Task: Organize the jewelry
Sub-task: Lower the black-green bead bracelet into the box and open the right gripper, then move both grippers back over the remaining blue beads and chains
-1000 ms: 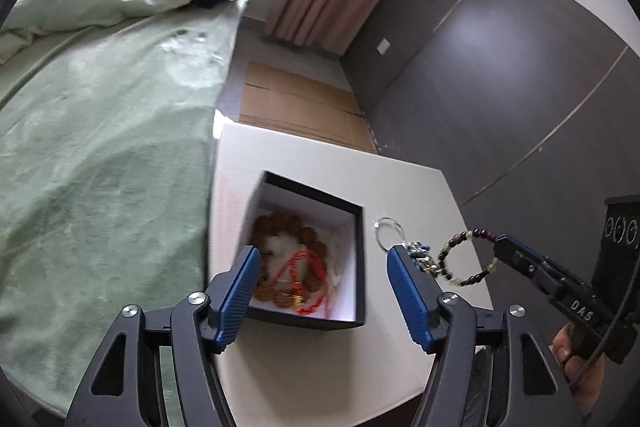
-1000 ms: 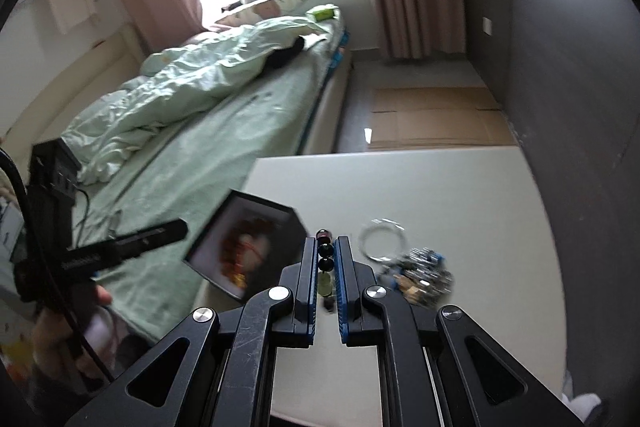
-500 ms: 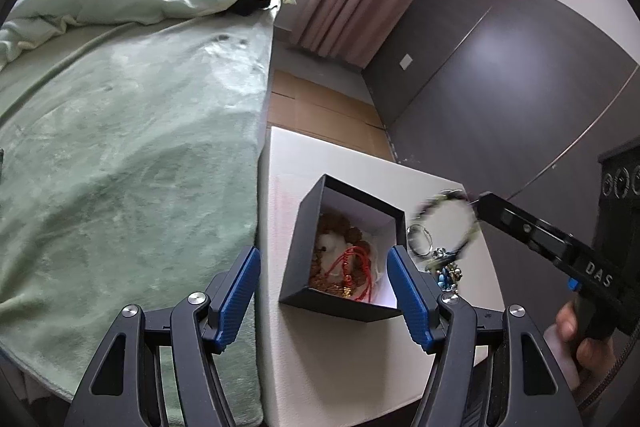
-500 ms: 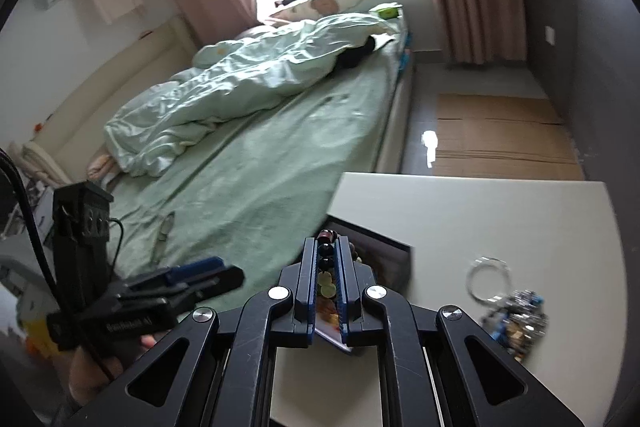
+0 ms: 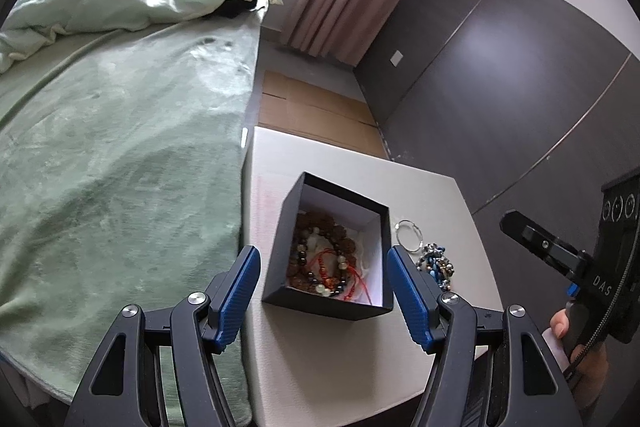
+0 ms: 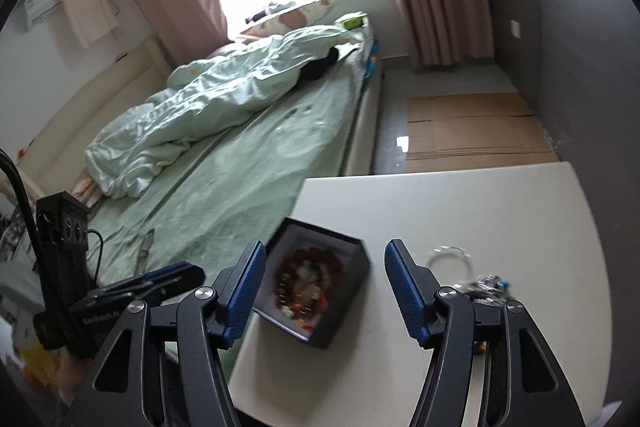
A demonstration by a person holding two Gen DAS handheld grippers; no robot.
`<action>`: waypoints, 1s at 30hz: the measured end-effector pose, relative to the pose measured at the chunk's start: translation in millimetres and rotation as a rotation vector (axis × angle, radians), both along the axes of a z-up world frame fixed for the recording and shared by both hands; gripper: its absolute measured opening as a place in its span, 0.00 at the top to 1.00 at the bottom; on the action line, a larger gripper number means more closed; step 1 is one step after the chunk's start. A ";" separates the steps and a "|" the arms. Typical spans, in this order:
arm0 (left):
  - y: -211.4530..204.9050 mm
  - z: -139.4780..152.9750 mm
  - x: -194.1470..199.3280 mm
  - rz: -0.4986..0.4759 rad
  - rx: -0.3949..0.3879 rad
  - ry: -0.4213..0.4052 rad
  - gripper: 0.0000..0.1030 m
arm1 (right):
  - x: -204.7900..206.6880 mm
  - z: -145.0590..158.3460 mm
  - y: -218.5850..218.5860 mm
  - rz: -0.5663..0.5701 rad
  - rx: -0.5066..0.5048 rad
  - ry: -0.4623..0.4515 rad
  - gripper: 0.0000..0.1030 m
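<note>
The right gripper (image 6: 325,287), a second ago pinching the beaded bracelet (image 5: 320,265), now has jaws spread; the bracelet lies in the box (image 5: 294,207) by the desk's (image 5: 352,347) left edge (left gripper (image 5: 323,293) spread too). Blue beads (image 5: 436,265) and ring (image 5: 409,230) remain outside.

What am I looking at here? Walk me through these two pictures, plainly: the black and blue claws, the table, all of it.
There is no robot. A person holds a hand-operated claw in each hand, and each claw carries a wide-angle camera looking out along its two blue fingers. One picture comes from the left gripper, the other from the right gripper; each also shows the other tool off to the side.

Both look down at a white table beside a green bed. On the table stands an open black box with beaded bracelets and a red cord inside. Next to the box lie a metal ring and a small heap of blue and silver jewelry.

Both claws are open and hold nothing.
</note>
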State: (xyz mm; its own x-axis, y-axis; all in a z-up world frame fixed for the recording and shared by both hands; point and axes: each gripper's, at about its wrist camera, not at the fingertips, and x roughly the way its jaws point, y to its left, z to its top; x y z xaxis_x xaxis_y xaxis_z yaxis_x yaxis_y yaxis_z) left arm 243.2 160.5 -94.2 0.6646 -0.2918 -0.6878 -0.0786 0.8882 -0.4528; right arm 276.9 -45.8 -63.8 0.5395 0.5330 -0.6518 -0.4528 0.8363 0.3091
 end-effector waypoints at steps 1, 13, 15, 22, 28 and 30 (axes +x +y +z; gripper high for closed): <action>-3.7 0.4 0.5 -0.005 0.004 -0.001 0.35 | -1.7 -0.6 -9.1 -0.021 0.002 -0.002 0.39; -54.1 5.1 20.2 -0.089 0.037 -0.007 0.35 | -6.8 -10.0 -85.1 -0.165 -0.022 0.019 0.39; -63.4 5.1 24.2 -0.106 0.041 -0.006 0.35 | -7.6 -11.3 -92.6 -0.175 -0.019 0.027 0.31; -100.6 1.1 37.5 -0.177 0.063 0.008 0.35 | -9.8 -21.9 -126.8 -0.209 0.014 0.067 0.07; -129.9 -4.3 47.7 -0.235 0.083 0.023 0.35 | -13.8 -35.8 -156.4 -0.248 0.055 0.096 0.07; -137.3 -7.0 50.6 -0.249 0.089 0.028 0.35 | -14.8 -39.3 -164.6 -0.259 0.064 0.097 0.07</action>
State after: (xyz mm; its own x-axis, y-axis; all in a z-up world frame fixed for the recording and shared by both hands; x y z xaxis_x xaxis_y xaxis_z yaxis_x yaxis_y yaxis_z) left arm 293.8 23.2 -101.2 0.5602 -0.3816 -0.7353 0.1356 0.9178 -0.3730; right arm 262.1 -210.4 -103.1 0.5997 0.4275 -0.6765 -0.1925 0.8976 0.3966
